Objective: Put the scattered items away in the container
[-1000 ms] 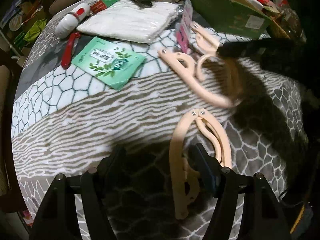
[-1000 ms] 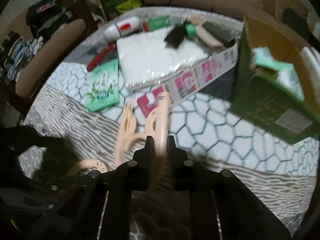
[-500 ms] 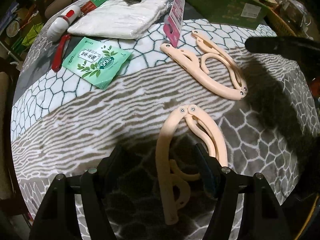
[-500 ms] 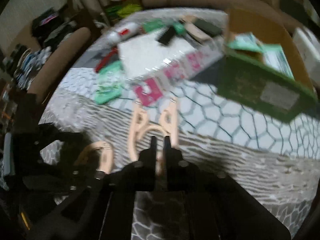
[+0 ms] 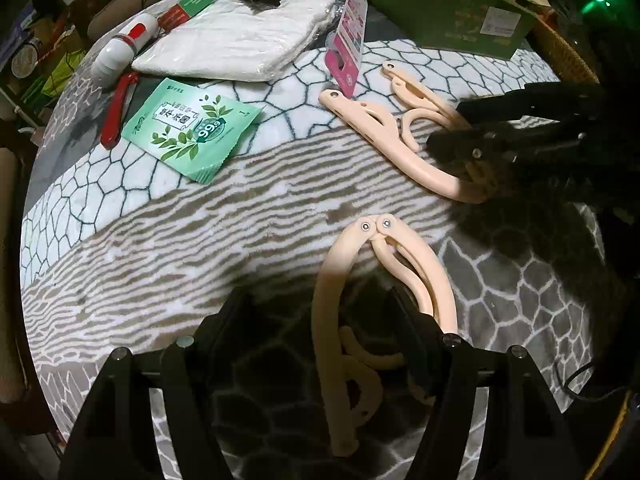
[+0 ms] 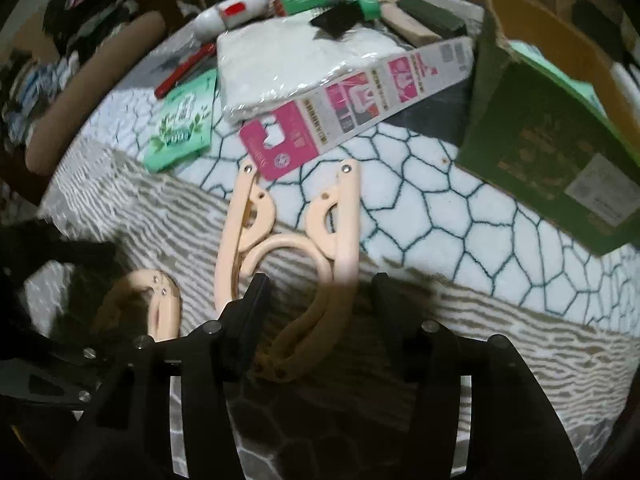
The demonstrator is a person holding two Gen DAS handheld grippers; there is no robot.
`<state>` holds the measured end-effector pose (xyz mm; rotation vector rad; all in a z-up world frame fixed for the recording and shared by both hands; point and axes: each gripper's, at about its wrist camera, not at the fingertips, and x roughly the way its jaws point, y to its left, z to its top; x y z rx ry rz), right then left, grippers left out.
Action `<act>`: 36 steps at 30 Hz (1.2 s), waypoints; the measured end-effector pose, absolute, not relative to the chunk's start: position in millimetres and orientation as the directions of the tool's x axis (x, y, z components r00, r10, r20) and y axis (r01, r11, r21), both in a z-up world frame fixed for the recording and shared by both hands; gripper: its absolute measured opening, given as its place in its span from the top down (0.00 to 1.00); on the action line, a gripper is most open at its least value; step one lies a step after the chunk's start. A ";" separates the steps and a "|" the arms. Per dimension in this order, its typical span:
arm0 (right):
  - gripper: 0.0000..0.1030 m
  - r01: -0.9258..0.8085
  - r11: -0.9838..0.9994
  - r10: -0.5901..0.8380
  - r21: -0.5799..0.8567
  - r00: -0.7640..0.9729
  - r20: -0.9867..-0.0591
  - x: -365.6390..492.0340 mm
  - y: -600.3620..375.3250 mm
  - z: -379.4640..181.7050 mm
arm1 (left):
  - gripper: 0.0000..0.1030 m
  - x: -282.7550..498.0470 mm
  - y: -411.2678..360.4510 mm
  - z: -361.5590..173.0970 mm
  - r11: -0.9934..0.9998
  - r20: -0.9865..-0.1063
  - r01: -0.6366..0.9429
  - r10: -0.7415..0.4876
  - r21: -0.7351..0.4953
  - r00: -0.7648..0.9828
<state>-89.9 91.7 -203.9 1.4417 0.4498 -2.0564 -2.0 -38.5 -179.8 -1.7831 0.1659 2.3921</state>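
Observation:
Two folded peach hangers lie on the patterned blanket point(image 5: 168, 240). The near hanger point(image 5: 332, 280) sits between the fingers of my left gripper point(image 5: 320, 312), which is open and straddles its left arm without pressing. The far hanger point(image 6: 344, 216) has its bent end between the fingers of my right gripper point(image 6: 320, 296). Those jaws are opening, with a gap on each side of the hanger. In the left wrist view the right gripper point(image 5: 448, 128) reaches in from the right onto the far hanger point(image 5: 384, 136). The green cardboard box point(image 6: 540, 140) stands open at the back right.
A green wipes packet point(image 5: 192, 128), a bagged white cloth point(image 5: 240, 44), a pink card point(image 5: 348, 40), a red tool point(image 5: 116, 116) and a white-and-red roller point(image 5: 120, 48) lie at the back left. A black brush point(image 6: 340, 20) rests behind the cloth. The near hanger point(image 6: 160, 300) is at my right gripper's left.
My right gripper has come down over the far hanger's bent end and its jaws have spread from nearly shut to apart. The left gripper has stayed over the near hanger.

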 end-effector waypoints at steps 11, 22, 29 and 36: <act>0.83 0.622 -0.776 -0.329 0.102 -0.263 -0.907 -89.8 101.6 -178.8 | 0.09 -3.5 -43.9 -187.4 -0.984 -0.953 -0.181 0.060 -0.006 -0.297; 0.89 0.600 -0.772 -0.432 0.212 -0.249 -0.867 -97.3 121.4 -151.3 | 0.83 -5.6 -39.3 -174.4 -0.979 -0.948 -0.198 0.107 -0.048 -0.300; 0.90 0.615 -0.734 -0.499 0.288 -0.201 -0.843 -92.1 124.2 -142.6 | 0.87 -14.3 -47.2 -158.0 -0.958 -0.923 -0.188 0.264 -0.217 -0.279; 0.90 0.688 -0.678 -0.502 0.258 -0.178 -0.846 -73.8 104.2 -148.0 | 0.87 -31.6 -47.5 -143.4 -0.993 -0.925 -0.075 0.108 -0.087 -0.364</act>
